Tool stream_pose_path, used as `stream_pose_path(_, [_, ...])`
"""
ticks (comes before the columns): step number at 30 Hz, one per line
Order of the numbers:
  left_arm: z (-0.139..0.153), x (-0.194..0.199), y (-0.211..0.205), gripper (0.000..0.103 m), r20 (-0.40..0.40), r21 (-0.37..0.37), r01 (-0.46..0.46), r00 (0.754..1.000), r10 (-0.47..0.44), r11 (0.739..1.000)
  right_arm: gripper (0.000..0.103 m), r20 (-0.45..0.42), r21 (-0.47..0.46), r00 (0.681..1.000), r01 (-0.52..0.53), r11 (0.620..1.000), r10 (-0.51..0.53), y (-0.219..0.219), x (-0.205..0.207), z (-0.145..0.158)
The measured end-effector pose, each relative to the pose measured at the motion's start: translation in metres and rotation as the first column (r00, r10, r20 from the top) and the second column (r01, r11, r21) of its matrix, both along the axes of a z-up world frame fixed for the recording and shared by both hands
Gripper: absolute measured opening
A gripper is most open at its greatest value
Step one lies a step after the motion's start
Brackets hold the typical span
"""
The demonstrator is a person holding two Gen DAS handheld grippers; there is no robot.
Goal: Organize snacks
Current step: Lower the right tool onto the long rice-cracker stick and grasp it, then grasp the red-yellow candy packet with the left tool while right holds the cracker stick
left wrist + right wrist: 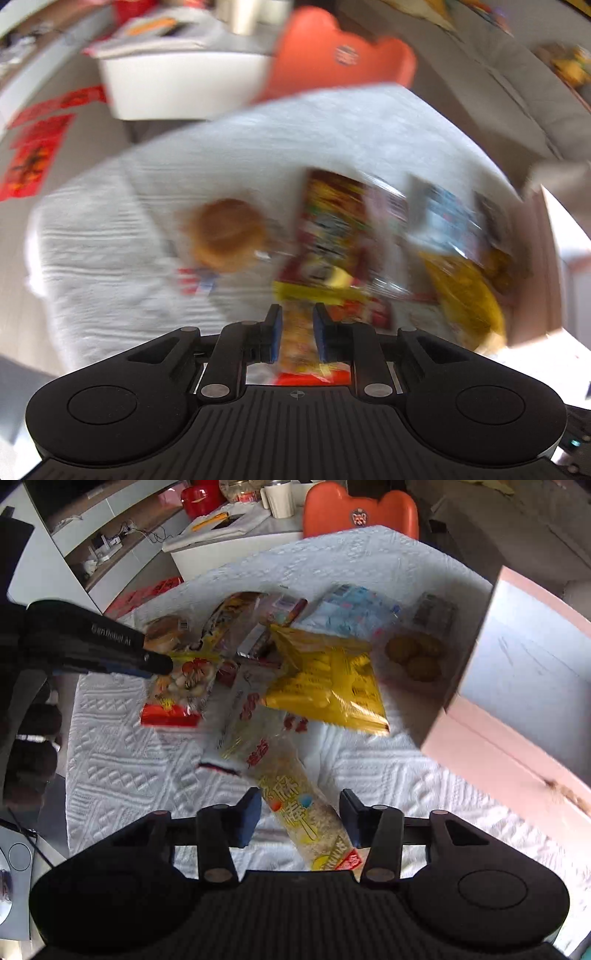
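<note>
A heap of snack packets lies on a table under a white embossed cloth (122, 768). My left gripper (297, 325) is shut on a red-and-yellow snack packet (299, 347). In the right wrist view that gripper (162, 663) comes in from the left, and the packet (177, 694) hangs from it just above the cloth. My right gripper (301, 808) stands open around a long clear packet of pale sticks (295, 794) with yellow print. That packet lies between the pads, with a small gap on each side. A yellow packet (325, 679) sits behind it.
An open pink box (517, 686) stands at the table's right edge, close to the right gripper. A wrapped bun (229, 232), a clear bag of round cookies (413, 653) and a blue-and-white packet (354, 605) lie in the heap. An orange chair (362, 509) stands behind the table.
</note>
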State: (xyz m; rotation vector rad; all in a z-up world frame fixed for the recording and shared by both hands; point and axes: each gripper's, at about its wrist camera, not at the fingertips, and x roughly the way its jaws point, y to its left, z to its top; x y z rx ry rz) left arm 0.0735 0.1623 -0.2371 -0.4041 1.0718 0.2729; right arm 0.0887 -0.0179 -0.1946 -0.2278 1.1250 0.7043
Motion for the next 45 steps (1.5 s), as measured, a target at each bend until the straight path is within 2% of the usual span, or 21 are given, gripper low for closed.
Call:
stream_pose_path(2, [0.0,0.008,-0.017,0.028,-0.018,0.051,0.122,0.992,-0.121,0.991,0.042,-0.011,-0.027,0.999,0.05,0.998,-0.05,-0.015,-0.014,-0.007])
stream_pose_path(5, [-0.002,0.013,-0.048,0.032,-0.047,0.159,0.29,0.957,-0.286,0.944,0.042,0.014,-0.034,0.995,0.096,0.995,-0.096,-0.029,-0.025,-0.012])
stream_pose_path(6, [-0.002,0.013,-0.054,0.032,-0.054,0.186,0.319,0.948,-0.315,0.929,0.045,0.016,-0.034,0.994,0.109,0.993,-0.108,-0.032,-0.028,-0.013])
stream_pose_path(7, [-0.002,0.015,-0.059,0.032,-0.063,0.2,0.341,0.94,-0.335,0.919,0.054,0.017,-0.028,0.993,0.118,0.993,-0.117,-0.034,-0.031,-0.014])
stream_pose_path(10, [-0.003,0.019,-0.061,0.032,-0.065,0.149,0.357,0.934,-0.351,0.922,0.078,0.014,-0.022,0.994,0.106,0.994,-0.105,-0.029,-0.038,-0.017])
stream_pose_path(13, [-0.005,0.025,-0.064,0.033,-0.073,0.15,0.368,0.93,-0.361,0.918,0.085,0.052,-0.062,0.995,0.083,0.995,-0.08,-0.017,-0.045,-0.019])
stream_pose_path(17, [-0.003,0.02,-0.069,0.035,-0.075,0.183,0.404,0.915,-0.397,0.896,0.088,0.091,-0.089,0.993,0.08,0.993,-0.072,-0.011,-0.052,-0.022])
stream_pose_path(20, [-0.003,0.015,-0.063,0.048,-0.094,0.245,0.421,0.907,-0.41,0.874,0.088,0.098,-0.094,0.992,0.085,0.992,-0.076,-0.01,-0.054,-0.023])
stream_pose_path(22, [-0.002,0.01,-0.054,0.053,-0.121,0.305,0.399,0.917,-0.381,0.865,0.089,0.091,-0.096,0.992,0.1,0.99,-0.091,-0.014,-0.053,-0.021])
stream_pose_path(23, [0.0,0.007,-0.047,0.05,-0.118,0.296,0.378,0.926,-0.359,0.877,0.089,0.089,-0.095,0.991,0.106,0.99,-0.097,-0.015,-0.053,-0.021])
stream_pose_path(25, [0.006,0.001,-0.031,0.048,-0.064,0.203,0.331,0.944,-0.325,0.921,0.09,0.093,-0.095,0.991,0.11,0.989,-0.101,-0.017,-0.054,-0.022])
stream_pose_path(26, [0.01,-0.002,-0.029,0.048,-0.034,0.162,0.324,0.946,-0.323,0.932,0.091,0.096,-0.095,0.99,0.111,0.989,-0.102,-0.017,-0.056,-0.022])
stream_pose_path(28, [0.013,-0.005,-0.035,0.049,-0.026,0.154,0.343,0.939,-0.343,0.927,0.096,0.092,-0.098,0.99,0.12,0.988,-0.111,-0.018,-0.057,-0.024])
stream_pose_path(32, [-0.002,0.002,-0.058,0.049,-0.065,0.139,0.361,0.932,-0.356,0.922,0.099,0.105,-0.093,0.987,0.136,0.986,-0.126,-0.021,-0.06,-0.025])
stream_pose_path(34, [-0.007,0.006,-0.076,0.074,-0.083,0.189,0.409,0.913,-0.4,0.893,0.1,0.108,-0.092,0.985,0.141,0.986,-0.131,-0.022,-0.061,-0.026])
stream_pose_path(35, [-0.009,0.007,-0.081,0.079,-0.089,0.185,0.428,0.904,-0.418,0.885,0.1,0.11,-0.092,0.985,0.14,0.986,-0.13,-0.022,-0.061,-0.026])
stream_pose_path(36, [-0.009,0.007,-0.082,0.082,-0.081,0.172,0.425,0.905,-0.417,0.889,0.101,0.112,-0.091,0.985,0.14,0.986,-0.129,-0.022,-0.062,-0.026])
stream_pose_path(38, [-0.003,0.001,-0.076,0.077,-0.036,0.15,0.398,0.917,-0.397,0.905,0.103,0.113,-0.091,0.985,0.138,0.986,-0.127,-0.023,-0.063,-0.027])
stream_pose_path(41, [0.001,-0.008,-0.064,0.073,-0.051,0.241,0.322,0.946,-0.32,0.915,0.103,0.111,-0.095,0.986,0.137,0.986,-0.126,-0.023,-0.064,-0.026])
stream_pose_path(44, [-0.013,-0.005,-0.045,0.072,-0.108,0.152,0.271,0.96,-0.257,0.951,0.103,0.11,-0.099,0.983,0.155,0.983,-0.144,-0.022,-0.063,-0.026])
stream_pose_path(45, [-0.018,-0.003,-0.043,0.078,-0.117,0.136,0.274,0.959,-0.259,0.952,0.103,0.111,-0.099,0.981,0.168,0.981,-0.157,-0.021,-0.063,-0.027])
